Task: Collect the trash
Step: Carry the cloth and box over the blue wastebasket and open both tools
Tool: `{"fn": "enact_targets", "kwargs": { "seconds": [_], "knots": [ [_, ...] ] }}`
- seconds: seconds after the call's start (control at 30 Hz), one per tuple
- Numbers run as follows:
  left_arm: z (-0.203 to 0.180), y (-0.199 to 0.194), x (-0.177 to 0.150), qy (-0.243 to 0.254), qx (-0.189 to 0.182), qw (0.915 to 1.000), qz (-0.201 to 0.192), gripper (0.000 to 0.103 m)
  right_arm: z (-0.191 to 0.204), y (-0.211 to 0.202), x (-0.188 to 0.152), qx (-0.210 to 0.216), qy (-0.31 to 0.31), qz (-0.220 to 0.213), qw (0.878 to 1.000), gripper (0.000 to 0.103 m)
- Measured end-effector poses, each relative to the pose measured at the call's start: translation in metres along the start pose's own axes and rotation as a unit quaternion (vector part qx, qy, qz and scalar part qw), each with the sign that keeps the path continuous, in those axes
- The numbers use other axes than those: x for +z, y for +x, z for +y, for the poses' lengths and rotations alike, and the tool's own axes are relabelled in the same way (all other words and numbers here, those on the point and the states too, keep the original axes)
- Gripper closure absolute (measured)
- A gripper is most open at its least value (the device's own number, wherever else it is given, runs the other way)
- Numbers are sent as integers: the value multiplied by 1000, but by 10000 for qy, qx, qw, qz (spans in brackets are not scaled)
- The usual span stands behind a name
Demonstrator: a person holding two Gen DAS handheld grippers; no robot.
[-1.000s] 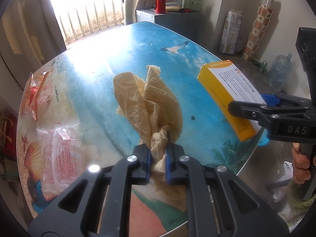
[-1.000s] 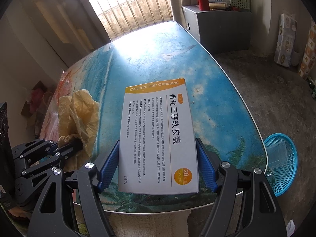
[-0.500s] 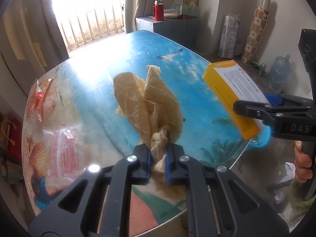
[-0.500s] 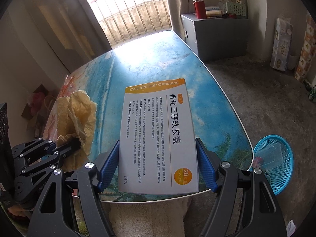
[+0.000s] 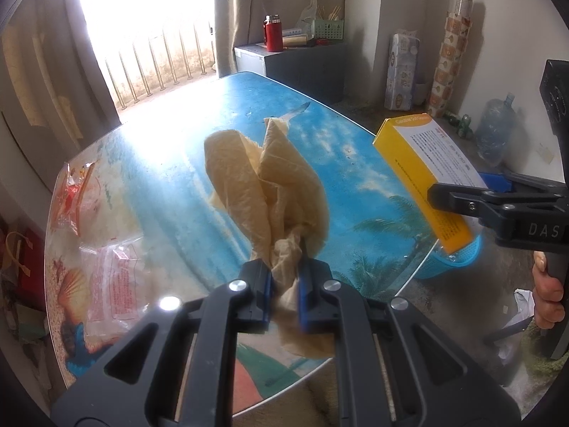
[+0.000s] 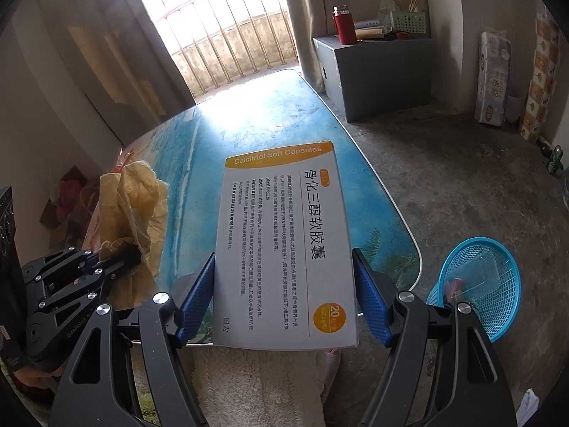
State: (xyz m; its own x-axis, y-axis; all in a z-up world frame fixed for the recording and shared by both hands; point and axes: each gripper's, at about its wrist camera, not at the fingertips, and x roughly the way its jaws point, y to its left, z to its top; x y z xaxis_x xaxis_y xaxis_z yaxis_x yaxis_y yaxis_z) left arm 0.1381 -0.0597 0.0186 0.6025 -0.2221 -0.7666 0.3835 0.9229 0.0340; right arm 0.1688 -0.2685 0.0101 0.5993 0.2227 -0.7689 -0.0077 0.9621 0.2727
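My left gripper is shut on a crumpled tan paper towel and holds it above the near end of the ocean-print table. My right gripper is shut on a yellow-and-white capsule box, held flat above the table's near right corner. The towel and left gripper show at the left of the right wrist view. The box shows at the right of the left wrist view. A blue mesh trash basket stands on the floor right of the table.
Clear and red plastic wrappers lie on the table's left side. A grey cabinet with a red flask stands at the back. A water jug and tissue packs stand by the right wall.
Both grippers have risen and drawn back from the table with their loads; more floor and the whole blue basket now show. Both grips are unchanged.
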Motion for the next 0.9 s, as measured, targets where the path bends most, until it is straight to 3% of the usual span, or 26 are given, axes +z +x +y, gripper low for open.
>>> {"fn": "enact_targets", "kwargs": {
  "seconds": [0.2,0.4,0.67,0.9],
  "knots": [
    [-16,-8,7,184,-91,9997,-123,93,-23,-20,0,-175,218,-238,9993,32],
    [-42,-20,27,463,-392,9973,-408,93,-69,-60,-5,-715,636,-611,9935,32],
    [-94,-25,58,926,-1123,9873,-629,93,-147,-113,-36,-1554,1536,-990,9708,32],
    [-153,-13,72,1277,-1876,9724,-542,93,-205,-126,-80,-1864,2371,-957,9486,32]
  ]
}}
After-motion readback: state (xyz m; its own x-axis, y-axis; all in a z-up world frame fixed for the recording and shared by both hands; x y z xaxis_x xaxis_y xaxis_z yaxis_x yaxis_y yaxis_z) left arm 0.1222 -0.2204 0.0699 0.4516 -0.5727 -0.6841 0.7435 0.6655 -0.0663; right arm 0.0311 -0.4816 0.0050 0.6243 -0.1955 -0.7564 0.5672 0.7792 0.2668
